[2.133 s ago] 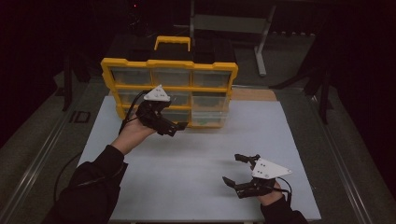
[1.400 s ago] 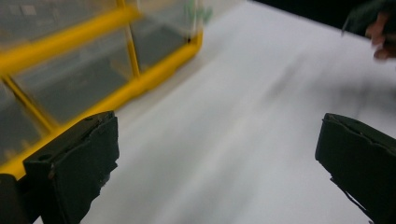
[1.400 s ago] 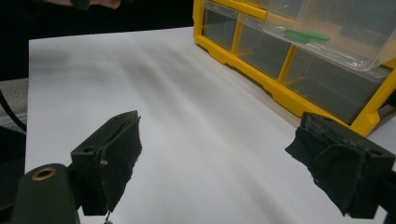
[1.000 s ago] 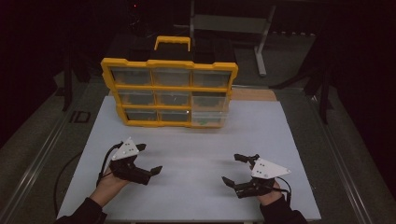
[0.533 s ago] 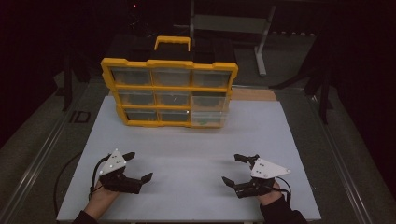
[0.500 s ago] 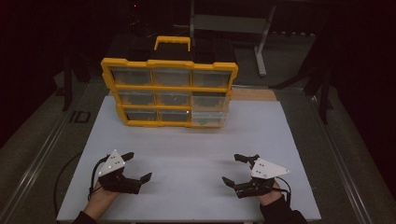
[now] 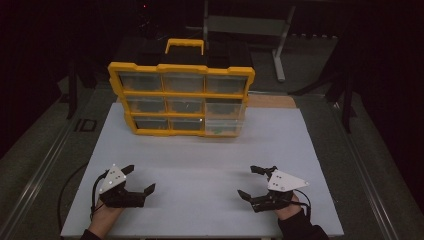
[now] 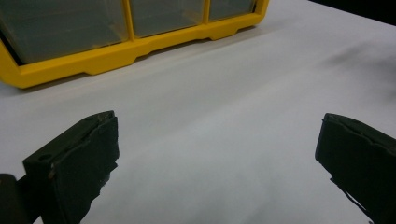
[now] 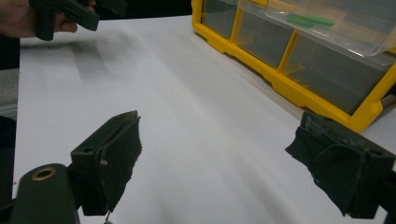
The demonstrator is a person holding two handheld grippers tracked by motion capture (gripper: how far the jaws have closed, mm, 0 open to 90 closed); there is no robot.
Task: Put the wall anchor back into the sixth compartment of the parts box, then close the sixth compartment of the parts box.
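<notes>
We record that the left gripper (image 7: pixel 136 181), which two seconds ago was up at the front of the yellow drawer organizer (image 7: pixel 181 98), has been drawn back to the near edge of the white table (image 7: pixel 210 150) and now rests low, its jaws spread wide with nothing between them. The right gripper (image 7: pixel 256 183) has not shifted over the same interval; its jaws are likewise parted and empty. We judge that the left hand's business at the cabinet is finished and both tools are back at a resting stance, so the work looks either concluded or between steps. The organizer stands upright at the far side of the table, well ahead of both sets of fingers and clear of them. In the left gripper view its yellow base rail (image 8: pixel 140 46) lies beyond the tips, up and to the left of the left-hand finger (image 8: pixel 74 163), with bare table between. In the right gripper view the lower right drawer (image 9: pixel 327 23) juts slightly from the frame, above and ahead of the right-hand finger (image 9: pixel 343 172), with green pieces (image 9: pixel 308 20) inside it; it appears not fully seated, which we note as the one point left open.
</notes>
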